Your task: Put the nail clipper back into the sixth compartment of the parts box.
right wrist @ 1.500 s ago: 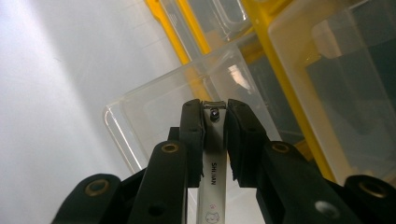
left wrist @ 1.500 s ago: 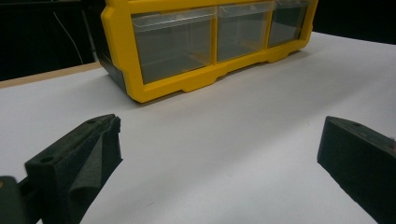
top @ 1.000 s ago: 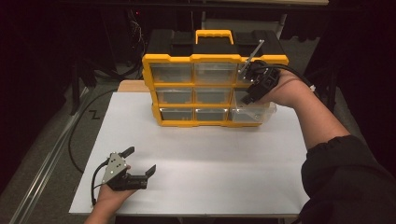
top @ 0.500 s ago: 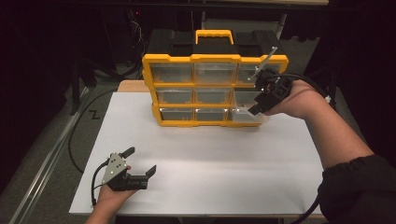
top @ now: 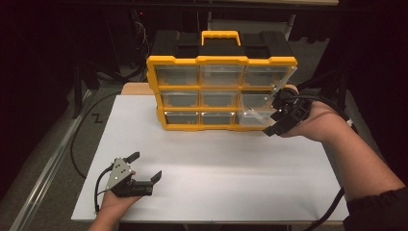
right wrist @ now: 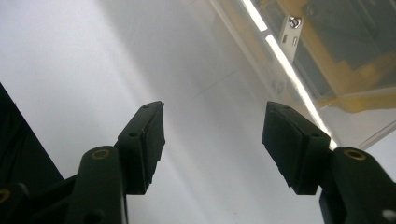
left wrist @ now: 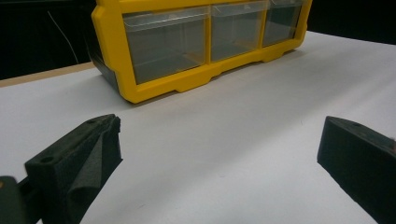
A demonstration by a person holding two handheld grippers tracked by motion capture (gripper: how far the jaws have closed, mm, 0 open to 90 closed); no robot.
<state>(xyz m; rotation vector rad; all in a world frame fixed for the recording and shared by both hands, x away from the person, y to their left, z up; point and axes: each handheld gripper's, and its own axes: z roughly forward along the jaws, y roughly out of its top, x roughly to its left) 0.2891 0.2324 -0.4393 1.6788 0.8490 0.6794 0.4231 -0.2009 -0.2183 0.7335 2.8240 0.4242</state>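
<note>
At the right end of the yellow drawer box (top: 221, 91), my right claw (top: 279, 115) sits just beside the clear door (top: 269, 103) that swings out from the bottom-right corner. Jaws have just been opening; nothing between them, pads clear of the door. Door edge lies up and right of the jaws in the right gripper view. Left claw (top: 144, 166) rests released on the white table (top: 231, 163), well apart from the box.

Black foam-padded fingers (left wrist: 79, 161), grey plate, black cables (top: 332, 214); dark sleeve (top: 380, 211) on the right forearm.
</note>
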